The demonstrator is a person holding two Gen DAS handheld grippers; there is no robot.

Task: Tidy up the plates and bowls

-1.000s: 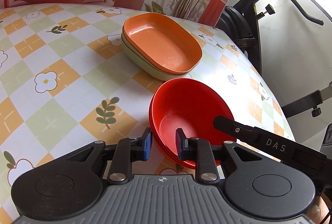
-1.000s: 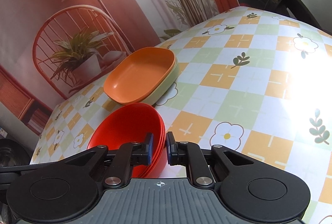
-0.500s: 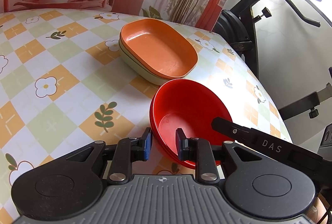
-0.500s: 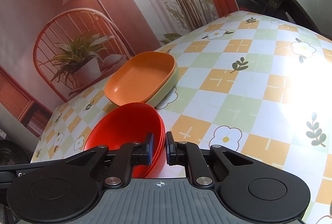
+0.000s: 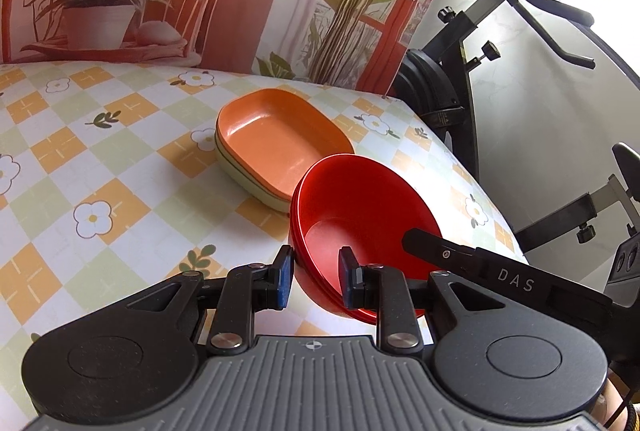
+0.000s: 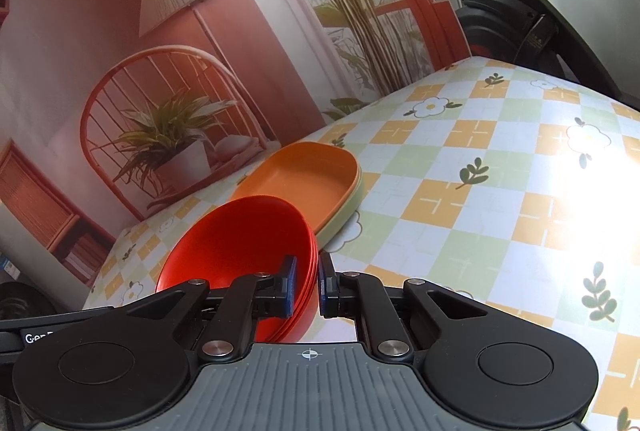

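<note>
Left gripper [image 5: 316,273] is clamping the bowls' [image 5: 360,207] rim at 9 o'clock; right gripper [image 6: 307,281] is pinching the rim at 3 o'clock, both tilting slightly downward.

Each camera is sitting just behind its own hand-held gripper, looking forward and down along the fingers, close over the counter [image 5: 120,159]. The left view is facing the red bowls [image 5: 360,207] from their left side, the right view from the opposite side. Both are sharing the red bowls, the orange dish [image 6: 312,179] beyond and the printed backdrop [image 6: 200,31] behind.
</note>
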